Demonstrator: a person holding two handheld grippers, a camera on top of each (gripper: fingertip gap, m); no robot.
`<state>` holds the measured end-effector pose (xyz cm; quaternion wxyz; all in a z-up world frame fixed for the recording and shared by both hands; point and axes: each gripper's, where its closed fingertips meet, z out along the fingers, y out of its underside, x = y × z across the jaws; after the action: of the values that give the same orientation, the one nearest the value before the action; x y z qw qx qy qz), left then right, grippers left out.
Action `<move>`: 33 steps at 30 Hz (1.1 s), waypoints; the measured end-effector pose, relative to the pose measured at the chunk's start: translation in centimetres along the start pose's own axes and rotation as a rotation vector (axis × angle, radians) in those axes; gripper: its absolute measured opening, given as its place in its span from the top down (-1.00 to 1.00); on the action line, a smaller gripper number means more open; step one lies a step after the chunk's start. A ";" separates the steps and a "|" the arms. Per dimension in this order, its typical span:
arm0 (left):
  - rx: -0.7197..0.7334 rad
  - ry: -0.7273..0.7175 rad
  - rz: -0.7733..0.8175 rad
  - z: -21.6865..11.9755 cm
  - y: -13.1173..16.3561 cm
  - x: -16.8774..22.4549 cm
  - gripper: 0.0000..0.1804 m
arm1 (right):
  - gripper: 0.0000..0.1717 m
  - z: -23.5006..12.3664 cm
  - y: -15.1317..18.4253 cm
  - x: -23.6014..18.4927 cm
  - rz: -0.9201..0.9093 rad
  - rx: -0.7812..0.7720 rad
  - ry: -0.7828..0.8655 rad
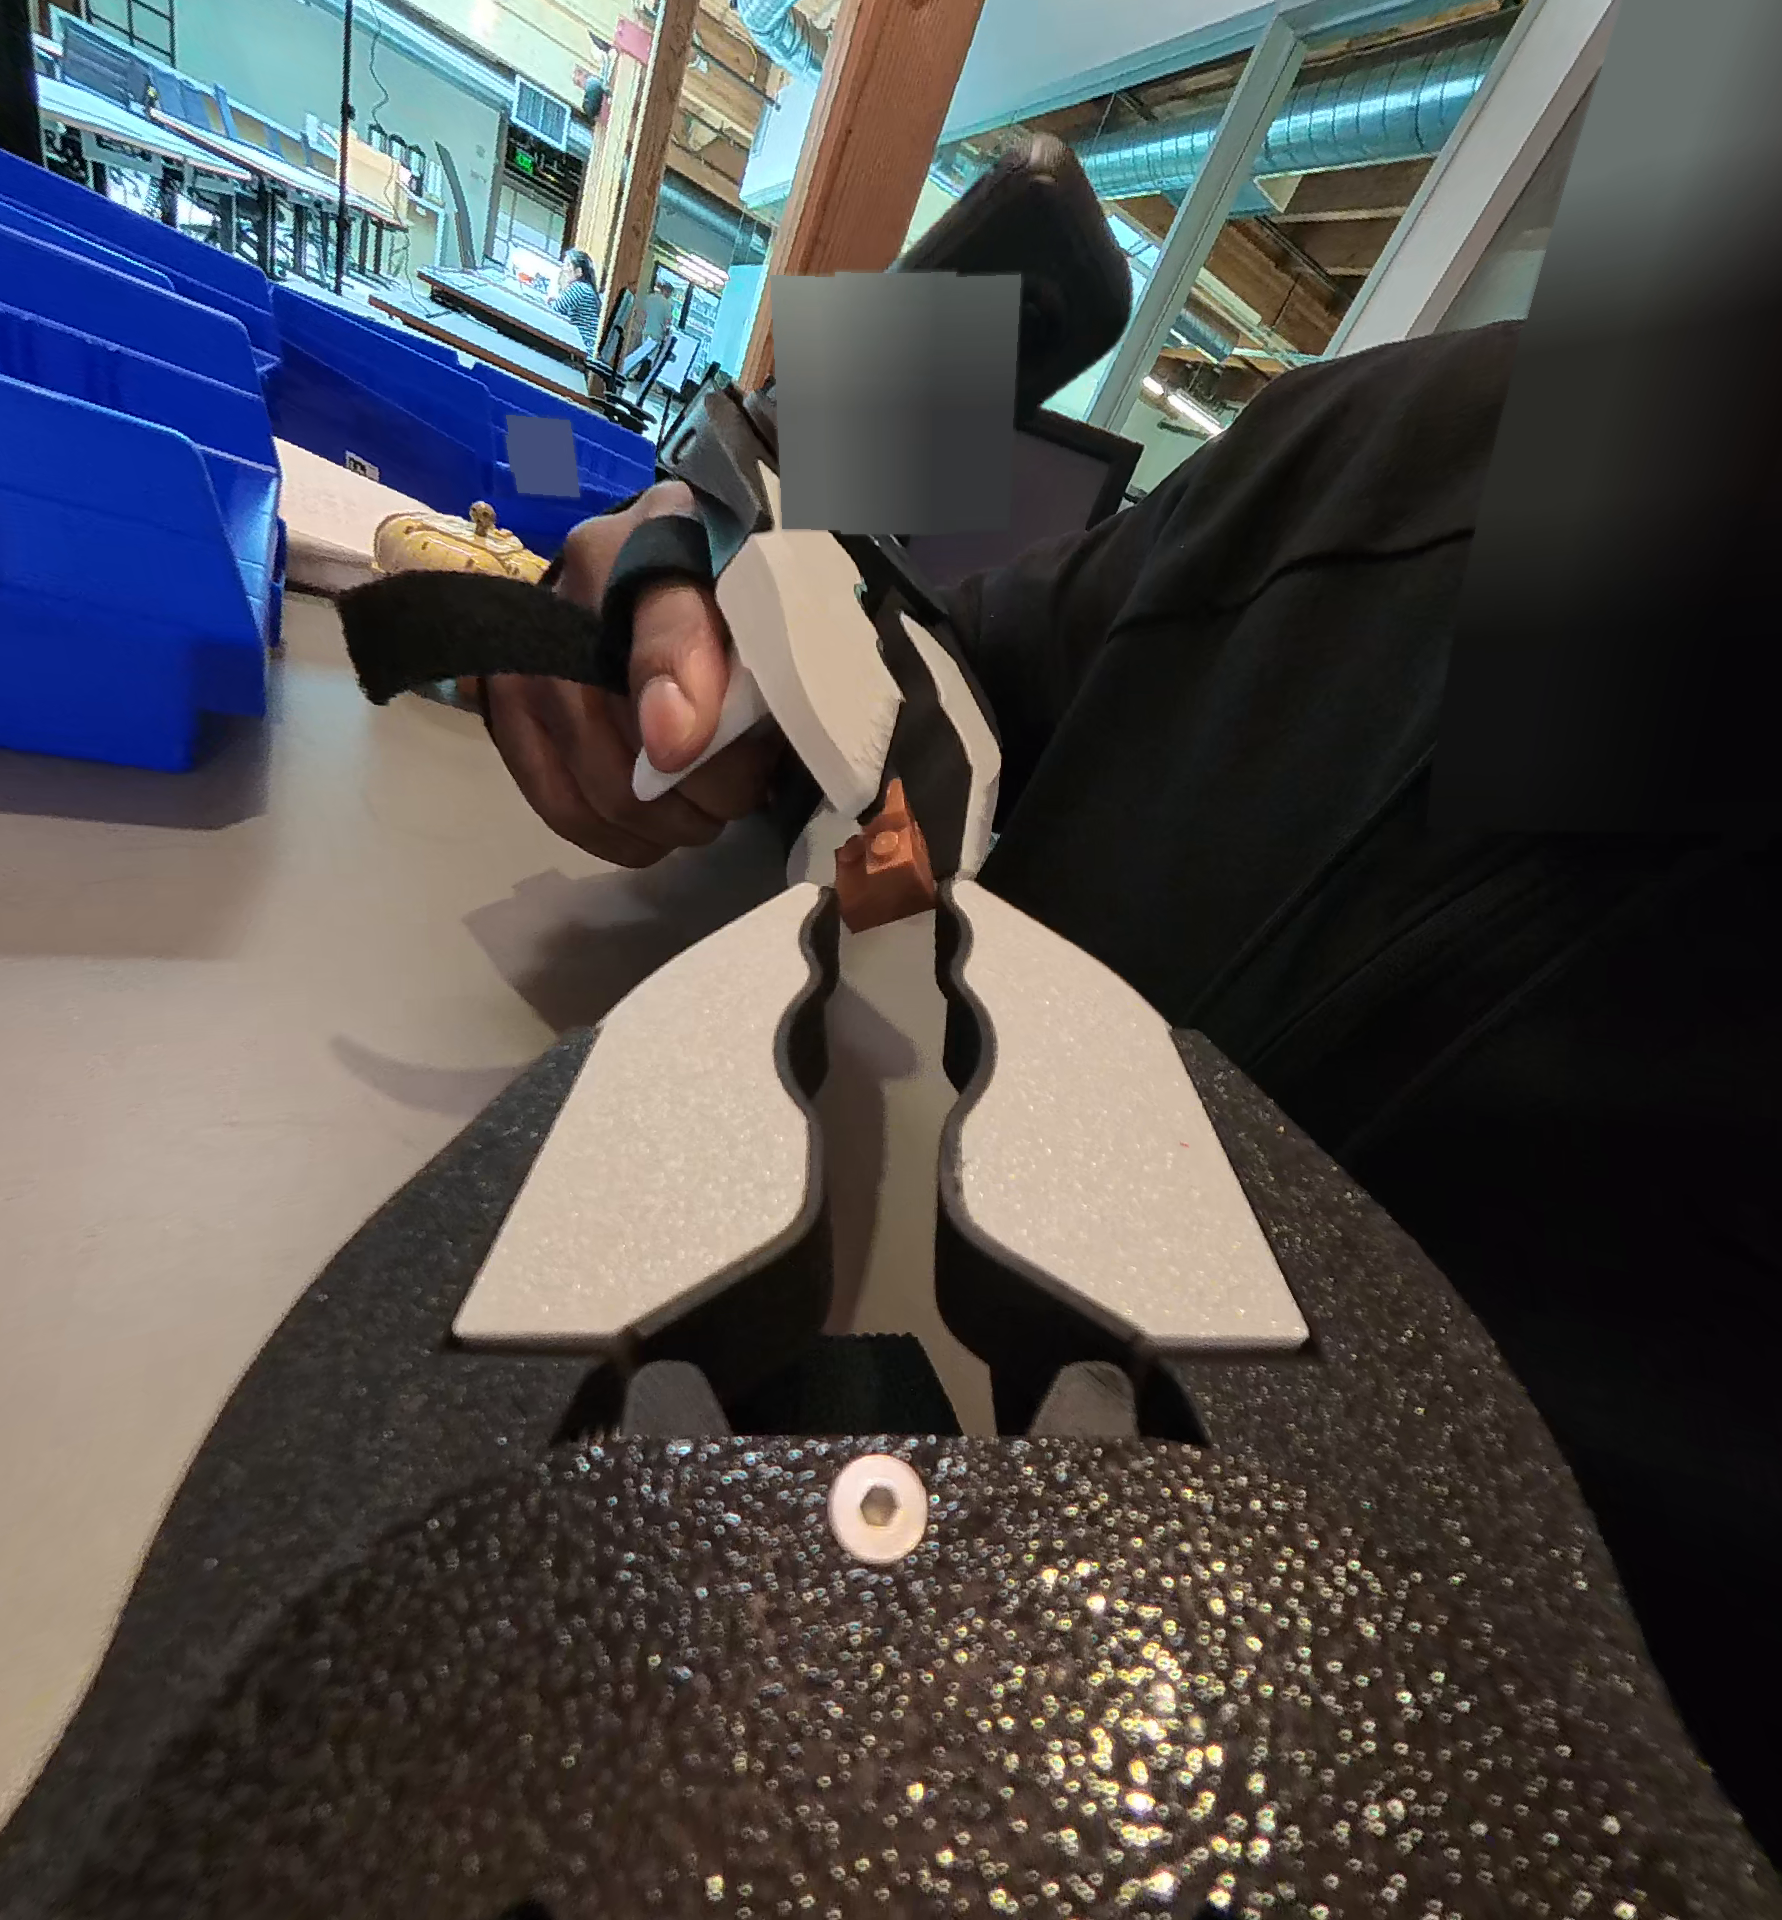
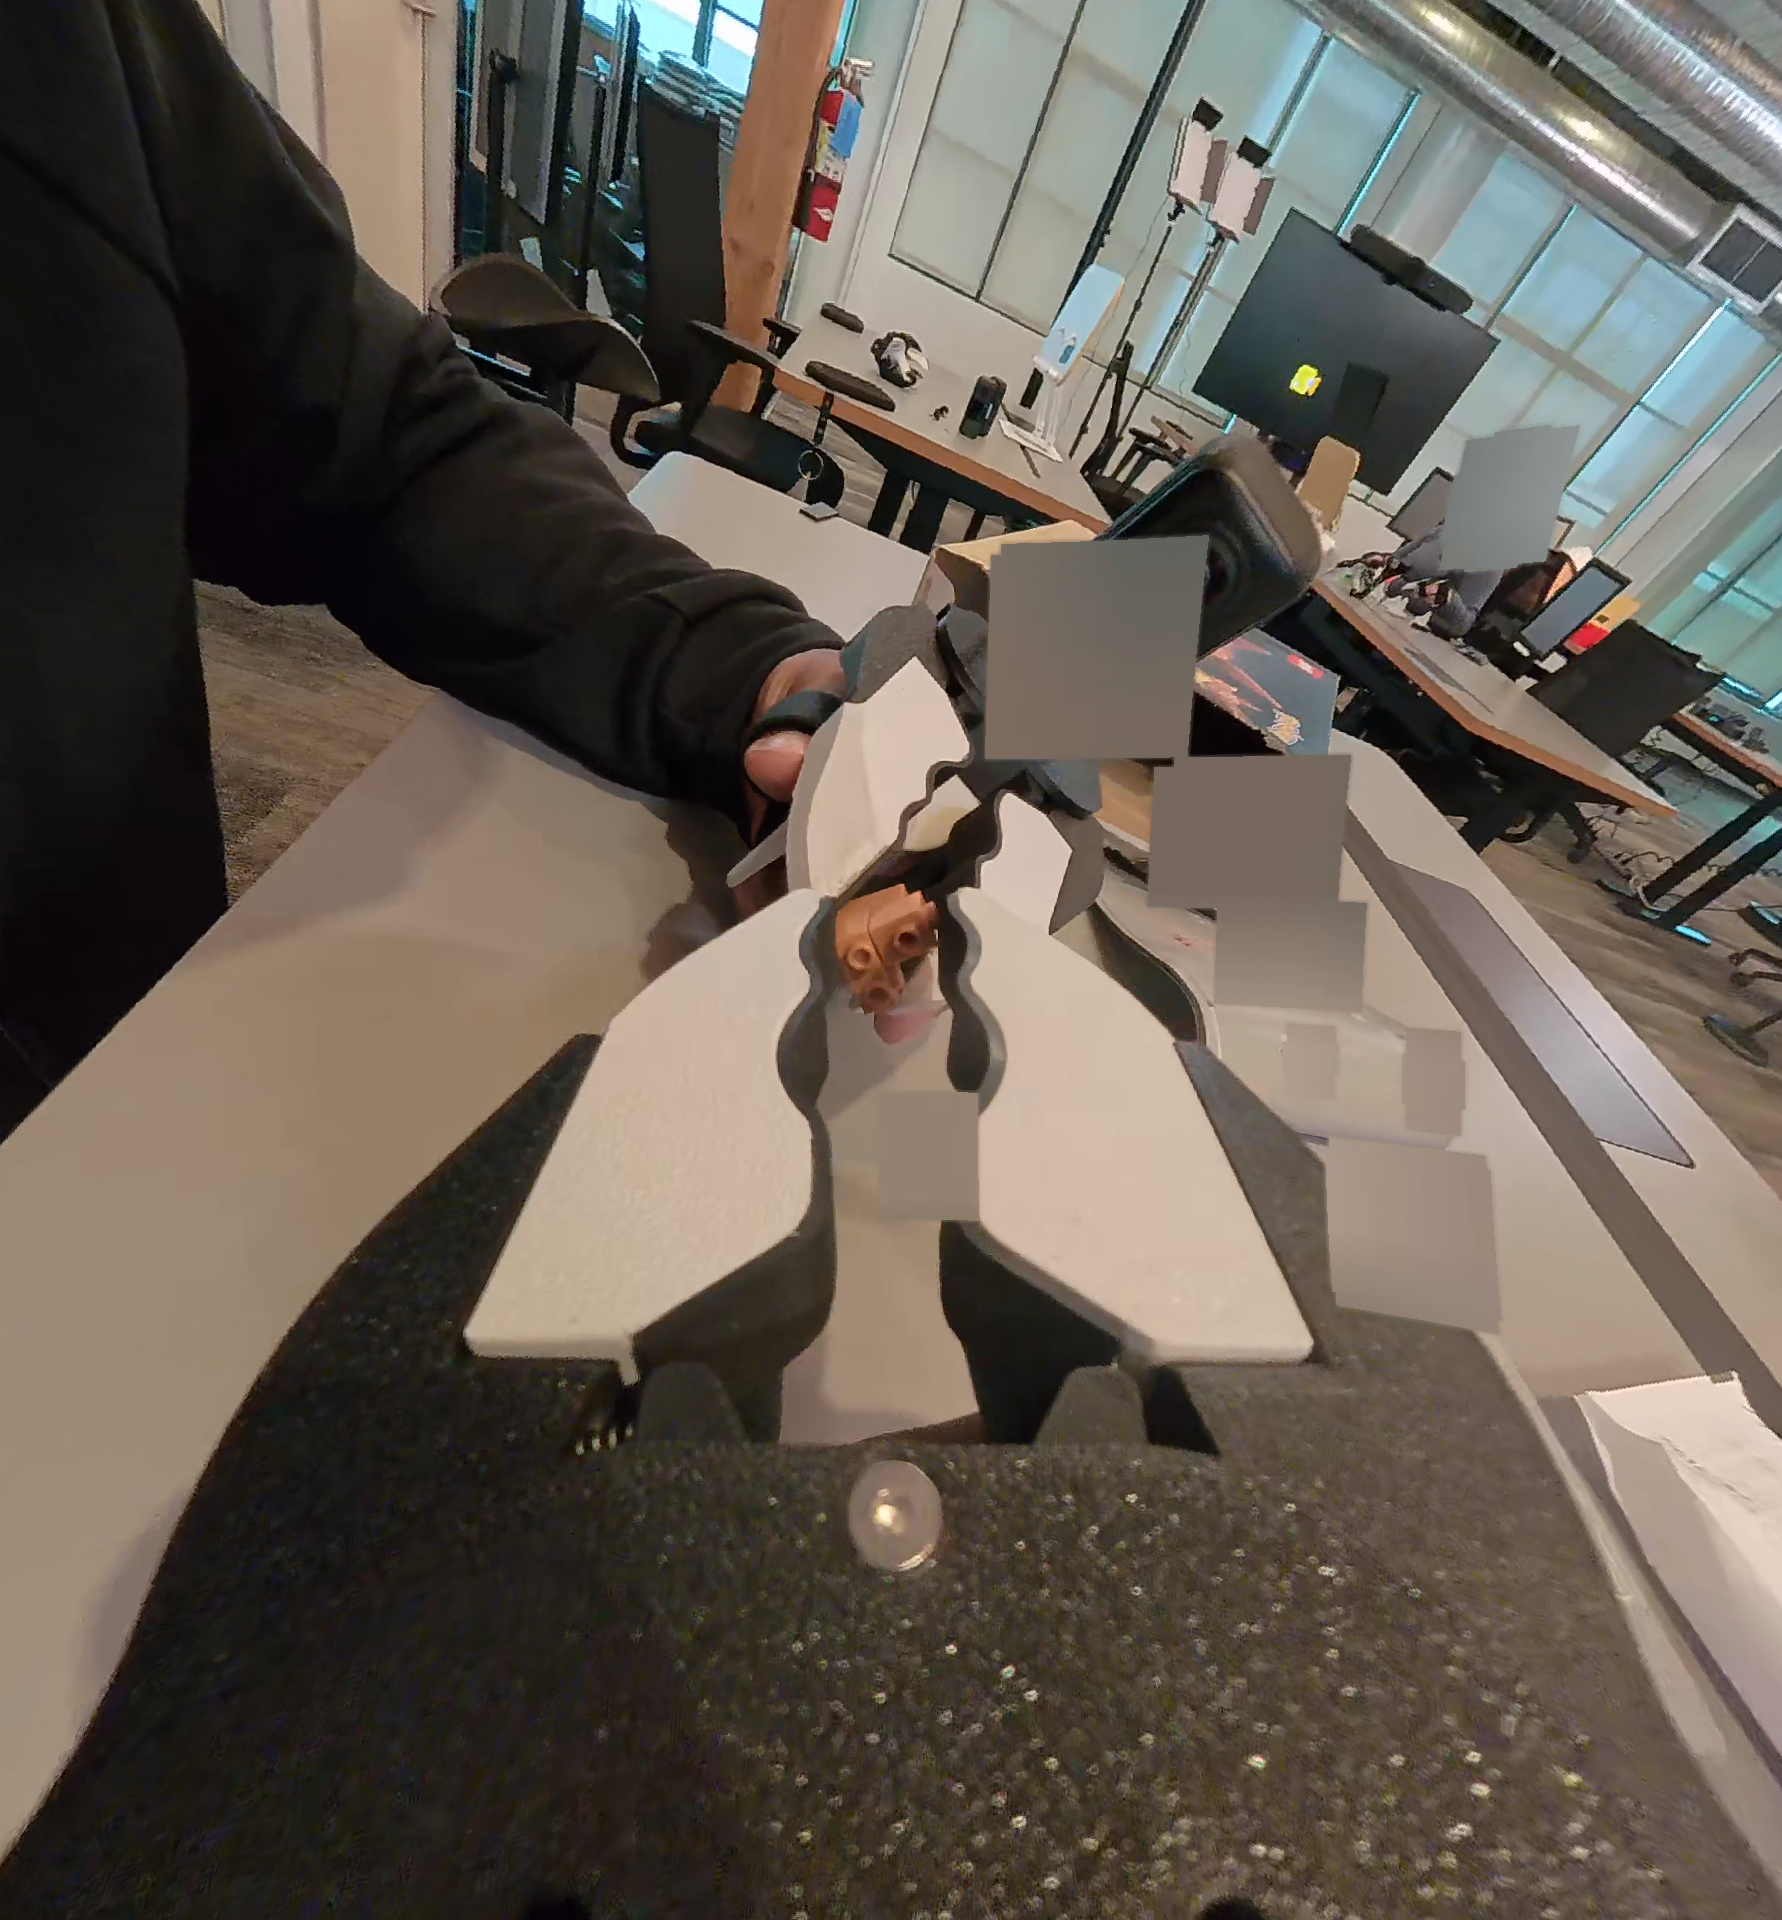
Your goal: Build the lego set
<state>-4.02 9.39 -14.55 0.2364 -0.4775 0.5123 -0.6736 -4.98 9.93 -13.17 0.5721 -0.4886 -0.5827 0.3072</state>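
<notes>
Left wrist view: left claw (image 1: 882, 899) is narrow, closed on one end of a small brown studded brick (image 1: 885, 871); right claw (image 1: 892, 805) pinches the other end, tip to tip. Right wrist view shows the brick (image 2: 882, 951) as two joined pieces held above the counter (image 2: 347, 935). Risk, judged: only the fingertips grip, so any twist or uneven pull could pop a piece loose onto the counter.
</notes>
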 end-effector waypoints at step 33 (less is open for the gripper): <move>0.058 0.036 -0.011 -0.1 -0.7 0.4 0.82 | 0.75 0.0 -0.3 0.2 -0.068 0.010 0.080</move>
<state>-4.19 9.40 -13.75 0.2372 -0.4610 0.4942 -0.6978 -5.03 10.03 -12.78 0.6074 -0.4777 -0.5741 0.2709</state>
